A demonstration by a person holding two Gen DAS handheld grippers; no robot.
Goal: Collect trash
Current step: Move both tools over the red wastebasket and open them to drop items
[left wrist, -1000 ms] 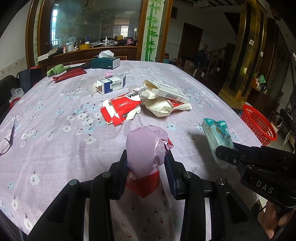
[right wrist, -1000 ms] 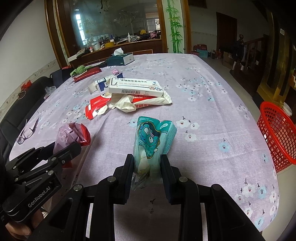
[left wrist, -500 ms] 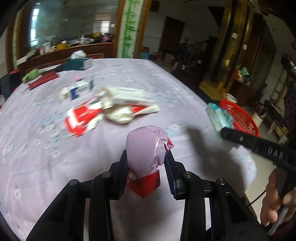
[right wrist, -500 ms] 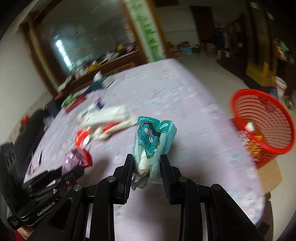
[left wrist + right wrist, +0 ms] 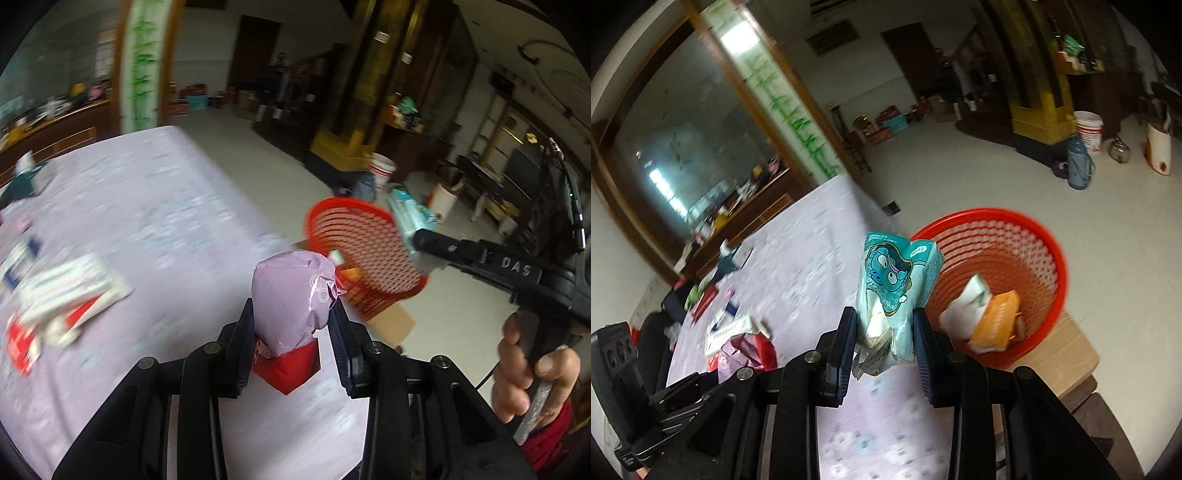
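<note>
Two hand-held grippers each carry a piece of trash above a long table [image 5: 155, 206] draped in a pale purple flowered cloth, its surface smeared by motion blur. At about two o'clock from the table's near corner, a red mesh basket [image 5: 1027, 236] sits on a brown cardboard sheet [image 5: 1067, 354] on the pale floor; inside it lie an orange box [image 5: 995, 321] and a crumpled white wrapper [image 5: 964, 302]. Boxes and red packaging [image 5: 55, 291] remain scattered on the cloth at nine o'clock in the left wrist view, too blurred to read. The left gripper [image 5: 293, 328] has its two black fingers pressed against a lilac bag [image 5: 291, 295] bunched over a red carton, held upright over the table's near edge. The right gripper [image 5: 884, 343] pinches a teal tissue pack [image 5: 894, 280] printed with a cartoon character, standing upright just at the basket's nine o'clock rim in its own view. In the left wrist view a hand [image 5: 532, 373] with a red sleeve grips the right tool's handle at four o'clock.
</note>
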